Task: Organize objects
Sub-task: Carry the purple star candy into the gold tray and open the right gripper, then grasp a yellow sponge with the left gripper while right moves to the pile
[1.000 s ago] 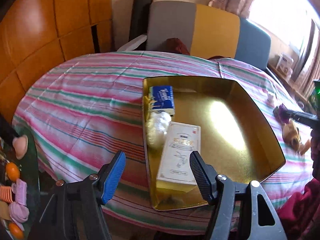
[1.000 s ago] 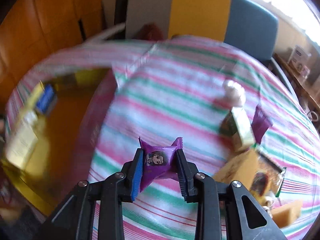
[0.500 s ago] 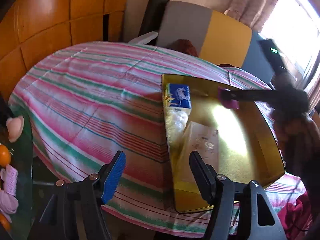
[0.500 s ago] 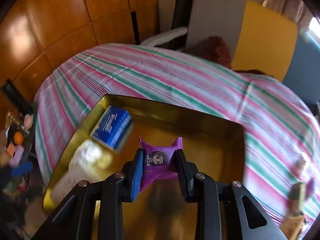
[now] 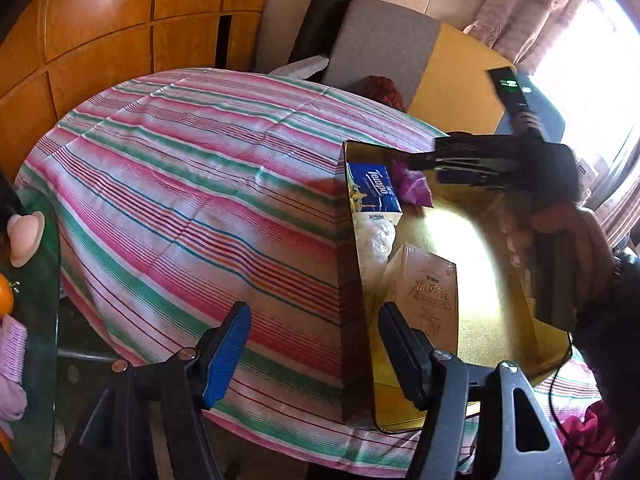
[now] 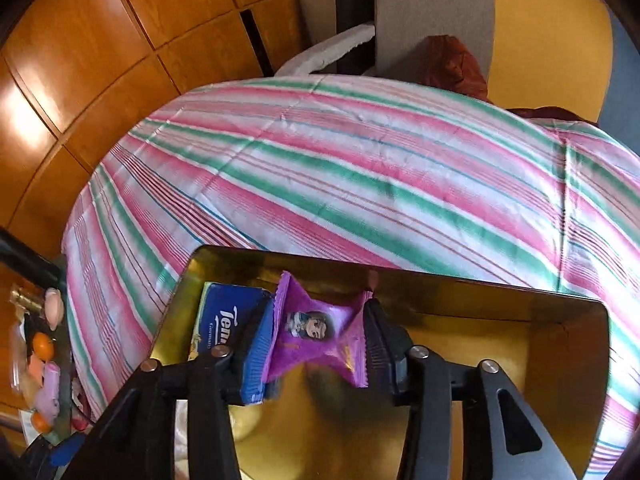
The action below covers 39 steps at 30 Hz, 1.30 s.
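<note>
Hanging over the gold tray's (image 6: 568, 320) far corner beside the blue tissue pack (image 6: 222, 320), the right gripper (image 6: 318, 338), jaws just parting, loosely brackets the purple snack packet (image 6: 316, 330) lying crosswise, while the left gripper (image 5: 316, 344) waits open and empty.

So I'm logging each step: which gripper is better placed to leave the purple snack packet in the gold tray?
Right. The right gripper is over the gold tray with the purple snack packet between its just-opening jaws. The left gripper hovers empty at the tray's near edge.

tissue pack (image 5: 374, 189), box (image 5: 428, 296) in tray (image 5: 554, 356)
</note>
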### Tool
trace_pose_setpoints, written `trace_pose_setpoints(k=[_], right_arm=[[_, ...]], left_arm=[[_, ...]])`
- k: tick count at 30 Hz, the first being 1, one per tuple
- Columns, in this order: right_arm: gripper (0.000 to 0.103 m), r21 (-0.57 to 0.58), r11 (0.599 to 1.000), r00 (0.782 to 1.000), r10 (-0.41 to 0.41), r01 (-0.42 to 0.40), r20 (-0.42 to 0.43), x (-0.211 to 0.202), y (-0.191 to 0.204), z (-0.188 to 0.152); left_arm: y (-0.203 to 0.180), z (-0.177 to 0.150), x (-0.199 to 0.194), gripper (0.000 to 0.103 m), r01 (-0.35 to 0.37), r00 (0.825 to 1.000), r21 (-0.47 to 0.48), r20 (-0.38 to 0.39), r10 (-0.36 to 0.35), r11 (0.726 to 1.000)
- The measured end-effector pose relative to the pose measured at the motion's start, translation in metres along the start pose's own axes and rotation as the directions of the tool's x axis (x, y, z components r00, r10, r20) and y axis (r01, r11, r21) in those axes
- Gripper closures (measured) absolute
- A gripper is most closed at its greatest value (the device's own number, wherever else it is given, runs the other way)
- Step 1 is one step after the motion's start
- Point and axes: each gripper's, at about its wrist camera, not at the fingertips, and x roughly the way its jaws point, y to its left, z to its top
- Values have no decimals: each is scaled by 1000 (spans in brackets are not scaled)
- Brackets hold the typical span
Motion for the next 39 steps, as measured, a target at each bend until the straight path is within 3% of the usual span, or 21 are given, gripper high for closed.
trace_pose_setpoints(k=[6, 11, 15, 21, 25, 30, 33, 34, 36, 39], right_arm=[[31, 31, 999, 997, 37, -40, 68, -49, -17, -16], [22, -5, 1000, 994, -23, 24, 106, -100, -37, -51], [15, 13, 996, 987, -91, 90, 134, -143, -76, -79], [11, 150, 972, 966, -206, 183, 155, -195, -152, -118], [9, 252, 936, 942, -292, 245, 168, -223, -199, -144], [8, 385, 869, 898, -401, 310, 183, -252, -260, -177], [8, 499, 801, 862, -472, 331, 186, -265, -303, -203], [8, 542, 777, 857, -482, 322, 182, -267, -314, -211], [8, 671, 687, 866, -482, 278, 134, -270, -344, -229], [7, 770, 608, 846, -501, 192, 184, -288, -363, -244]], left_arm=[[-7, 2, -9, 37, -12, 999, 24, 37, 11, 1000], [-19, 2, -16, 37, -19, 999, 56, 47, 16, 998], [-39, 2, -27, 37, -42, 996, 114, 78, 33, 993], [-70, 1, -37, 36, -6, 995, 184, 95, -12, 983], [-97, 0, -37, 36, 20, 996, 245, 81, -41, 969], [-134, -2, -37, 36, 75, 994, 324, 55, -98, 943], [-166, -4, -36, 36, 113, 990, 387, 40, -139, 915], [-177, -5, -34, 36, 121, 989, 408, 34, -147, 905], [-200, -7, -29, 36, 137, 987, 443, 18, -162, 886], [-234, -13, -20, 36, 182, 981, 489, -25, -194, 853]])
